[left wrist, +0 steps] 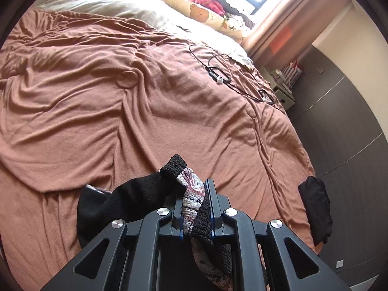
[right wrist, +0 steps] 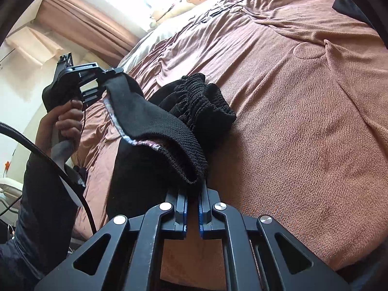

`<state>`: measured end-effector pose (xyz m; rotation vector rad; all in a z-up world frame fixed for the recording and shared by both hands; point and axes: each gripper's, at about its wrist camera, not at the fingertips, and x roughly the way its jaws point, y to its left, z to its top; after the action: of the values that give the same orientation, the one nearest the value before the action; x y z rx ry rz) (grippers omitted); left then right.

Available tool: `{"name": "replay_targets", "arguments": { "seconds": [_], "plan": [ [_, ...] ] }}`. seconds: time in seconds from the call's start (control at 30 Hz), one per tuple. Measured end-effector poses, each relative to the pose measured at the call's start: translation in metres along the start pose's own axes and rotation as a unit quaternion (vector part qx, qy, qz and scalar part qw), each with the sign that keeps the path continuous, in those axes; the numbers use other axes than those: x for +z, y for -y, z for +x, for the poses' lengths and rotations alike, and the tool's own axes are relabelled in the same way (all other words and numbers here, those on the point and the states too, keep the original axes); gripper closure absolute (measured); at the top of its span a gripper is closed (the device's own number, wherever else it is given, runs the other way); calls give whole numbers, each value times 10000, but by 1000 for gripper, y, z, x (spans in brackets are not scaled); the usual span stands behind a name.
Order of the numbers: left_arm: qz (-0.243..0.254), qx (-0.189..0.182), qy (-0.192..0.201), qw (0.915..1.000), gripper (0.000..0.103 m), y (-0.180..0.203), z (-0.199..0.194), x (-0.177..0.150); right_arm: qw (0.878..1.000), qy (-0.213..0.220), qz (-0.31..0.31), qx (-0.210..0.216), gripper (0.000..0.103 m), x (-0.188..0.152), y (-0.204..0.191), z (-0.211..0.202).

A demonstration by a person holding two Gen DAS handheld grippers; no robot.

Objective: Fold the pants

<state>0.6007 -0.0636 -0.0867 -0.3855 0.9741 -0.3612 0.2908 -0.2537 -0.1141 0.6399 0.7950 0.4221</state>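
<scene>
The pants are black knit with a pink-grey inner side. My left gripper [left wrist: 197,194] is shut on a bunched edge of the pants [left wrist: 194,201], held above the brown bedspread [left wrist: 121,97]; more black cloth hangs to its left. In the right wrist view my right gripper [right wrist: 193,189] is shut on another edge of the pants [right wrist: 169,135], which stretch up and left to the left gripper [right wrist: 106,75], held by a hand. The elastic waistband [right wrist: 201,97] is bunched on the bed just beyond.
A black garment [left wrist: 315,208] lies at the bed's right edge. Black cables and a small device [left wrist: 218,72] lie further up the bed. Pillows and a bear-print quilt [left wrist: 206,9] sit at the head. Dark floor [left wrist: 339,133] and a nightstand are to the right.
</scene>
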Motion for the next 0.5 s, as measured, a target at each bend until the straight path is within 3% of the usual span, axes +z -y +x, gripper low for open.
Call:
{"name": "replay_targets", "arguments": {
  "seconds": [0.23,0.33,0.4,0.5],
  "plan": [
    [49,332,-218,9992,85,16,40,13,9996,-69,220,180,100,1,6,1],
    [39,305,-296,9991,63,19,48,12,9992,-97,331,212,100,1,11,2],
    [52,319,-270,9991,40,20,48,10,9986,-114,431,267,100,1,15,3],
    [63,382,-209,9990,37,19,41,10,9985,-70,462,293,100,0,16,0]
  ]
}}
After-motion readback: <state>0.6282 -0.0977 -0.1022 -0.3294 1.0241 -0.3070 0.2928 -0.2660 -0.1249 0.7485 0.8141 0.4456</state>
